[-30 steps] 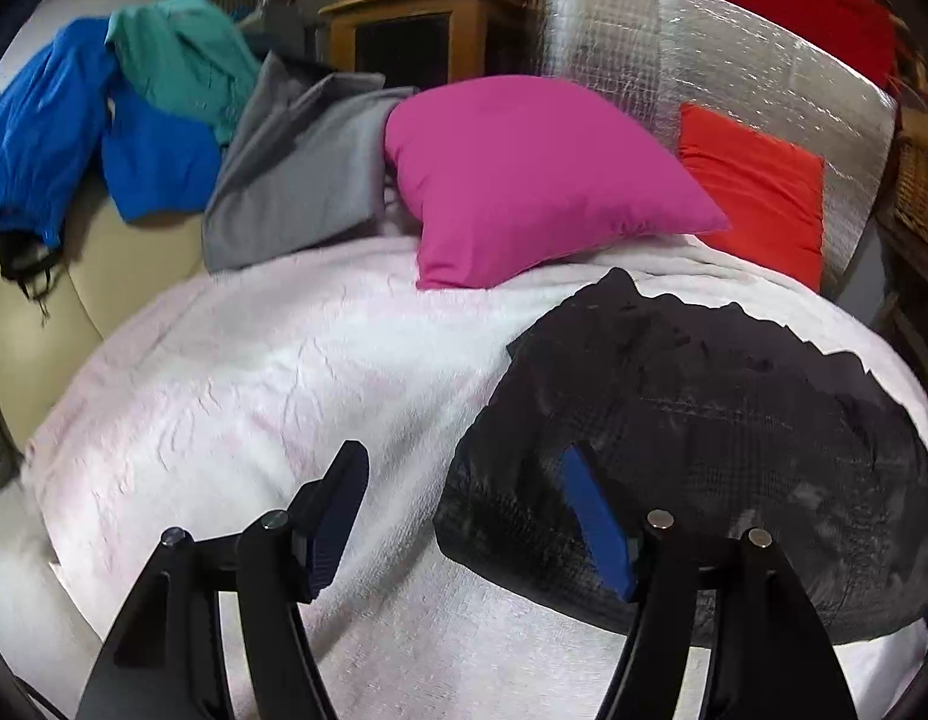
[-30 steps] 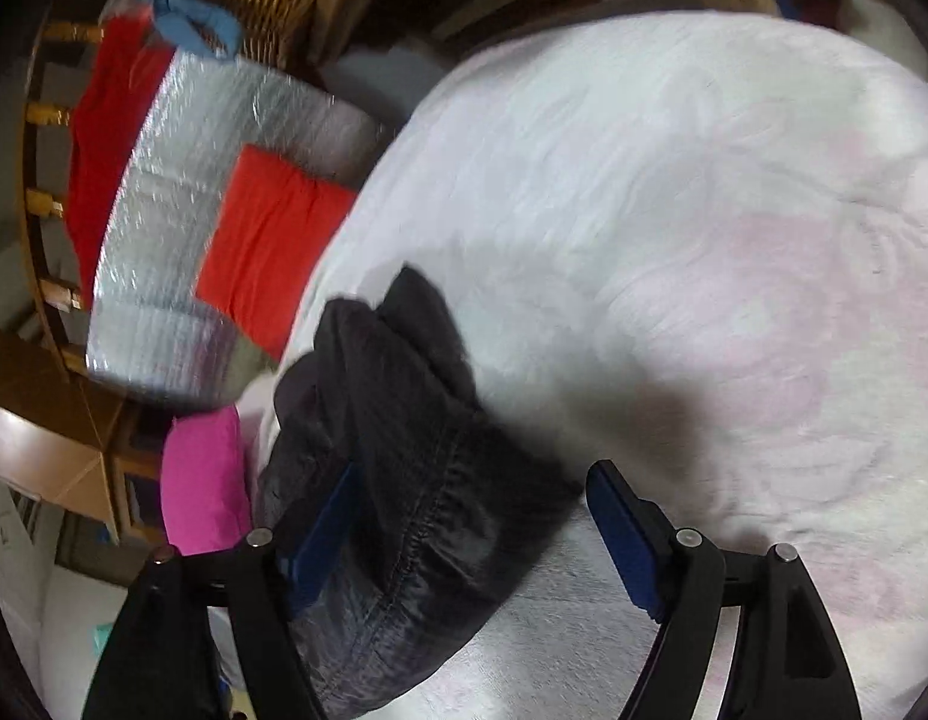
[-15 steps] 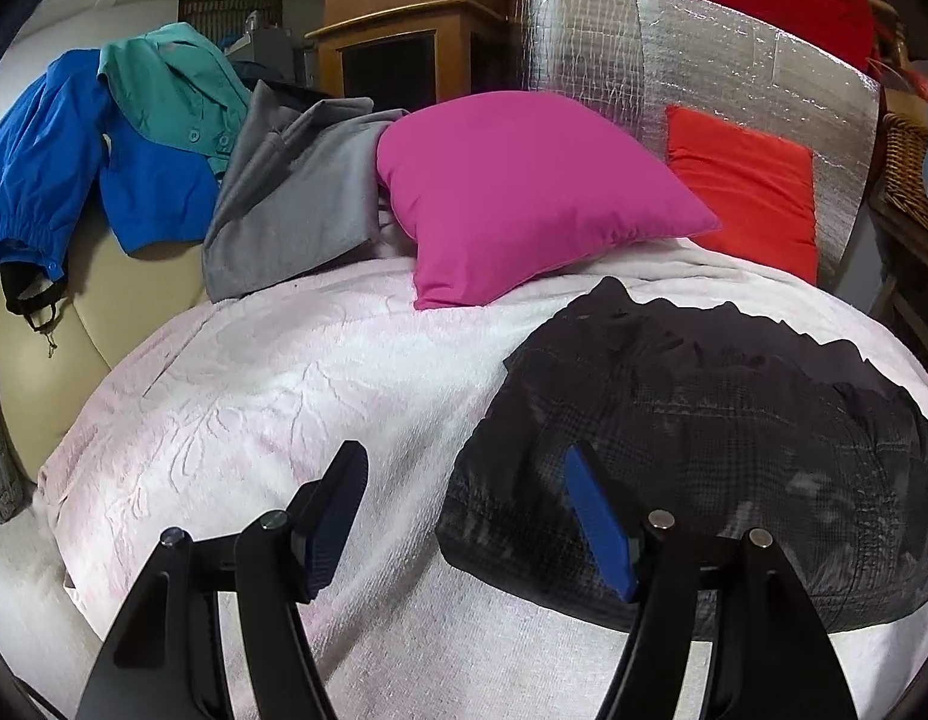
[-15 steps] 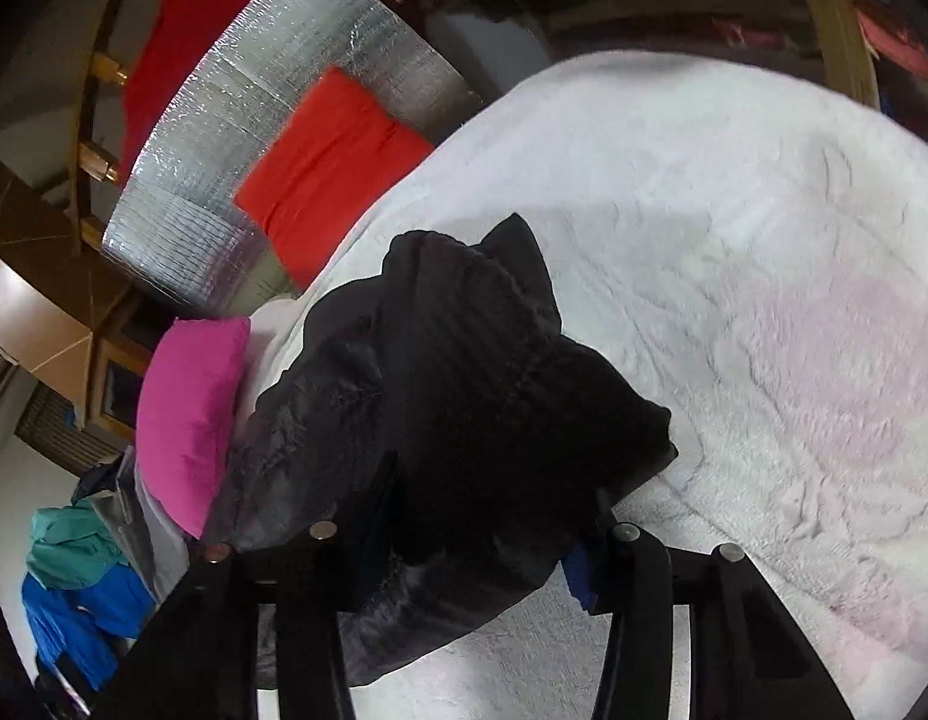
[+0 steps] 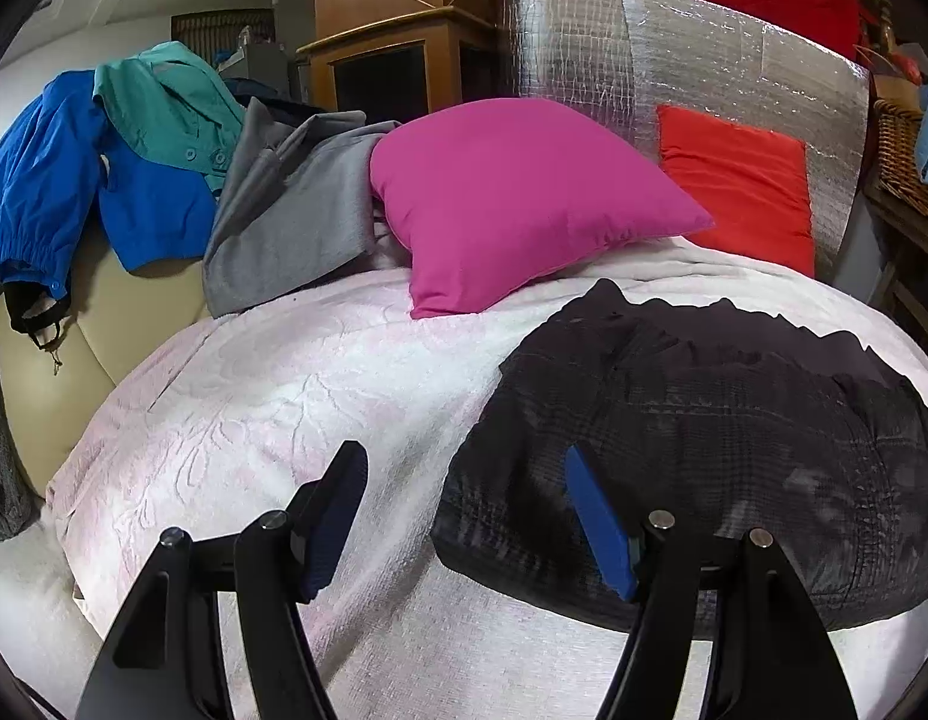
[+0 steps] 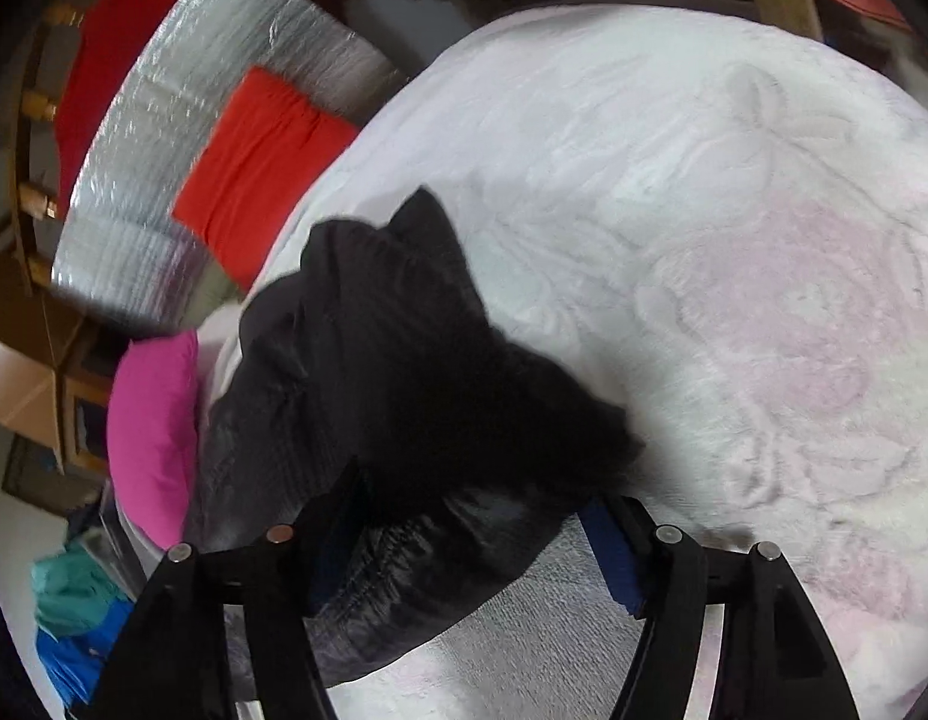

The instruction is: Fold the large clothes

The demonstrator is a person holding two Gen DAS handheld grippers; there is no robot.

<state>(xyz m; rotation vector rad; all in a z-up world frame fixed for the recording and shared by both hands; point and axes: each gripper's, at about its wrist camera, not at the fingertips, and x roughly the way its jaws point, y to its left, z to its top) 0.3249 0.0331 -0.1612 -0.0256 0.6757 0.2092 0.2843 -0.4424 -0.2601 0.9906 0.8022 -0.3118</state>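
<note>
Black garment (image 5: 703, 438): bunched, lying on the white blanket (image 5: 254, 396) toward its pillow-side edge, just below the magenta pillow (image 5: 511, 198) and red cushion (image 5: 739, 180). Left gripper (image 5: 464, 516): jaws apart, nothing between them, one finger over the garment's near edge. Right gripper (image 6: 475, 546): jaws opening, a fold of the garment between them; whether the pads press it cannot be told
</note>
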